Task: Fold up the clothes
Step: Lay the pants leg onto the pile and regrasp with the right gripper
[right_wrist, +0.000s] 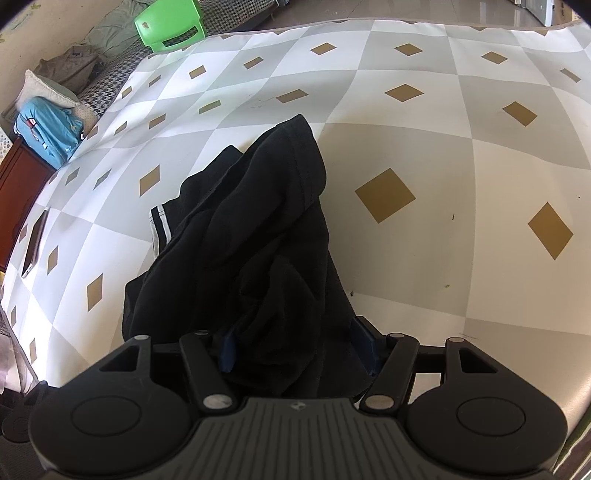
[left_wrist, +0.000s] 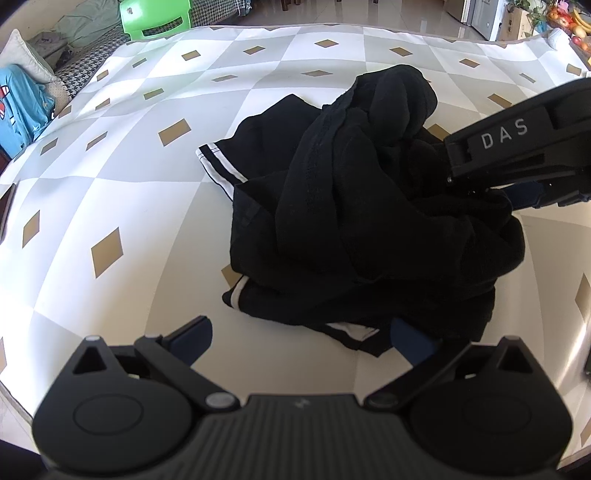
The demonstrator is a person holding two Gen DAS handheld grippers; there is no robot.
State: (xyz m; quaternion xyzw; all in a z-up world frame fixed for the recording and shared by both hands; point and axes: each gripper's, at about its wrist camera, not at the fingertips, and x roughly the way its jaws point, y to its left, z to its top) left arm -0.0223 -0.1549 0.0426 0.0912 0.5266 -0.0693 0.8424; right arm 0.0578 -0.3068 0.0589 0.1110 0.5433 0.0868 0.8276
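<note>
A black garment (left_wrist: 354, 221) with white stripes on its cuffs lies crumpled in a heap on the checked tablecloth (left_wrist: 147, 206). My left gripper (left_wrist: 301, 341) is open, its fingers just short of the heap's near edge, holding nothing. My right gripper (left_wrist: 517, 192) comes in from the right, its fingers in the heap's right side. In the right wrist view the garment (right_wrist: 251, 243) fills the gap between the right gripper's (right_wrist: 299, 352) blue pads (right_wrist: 227, 350), which press on a bunch of cloth.
The tablecloth (right_wrist: 424, 147) has gold diamonds. A phone (right_wrist: 33, 243) lies near the table's left edge. A green plastic stool (left_wrist: 157, 16), a sofa with a blue garment (left_wrist: 18, 103) and pillows stand beyond the table's far left.
</note>
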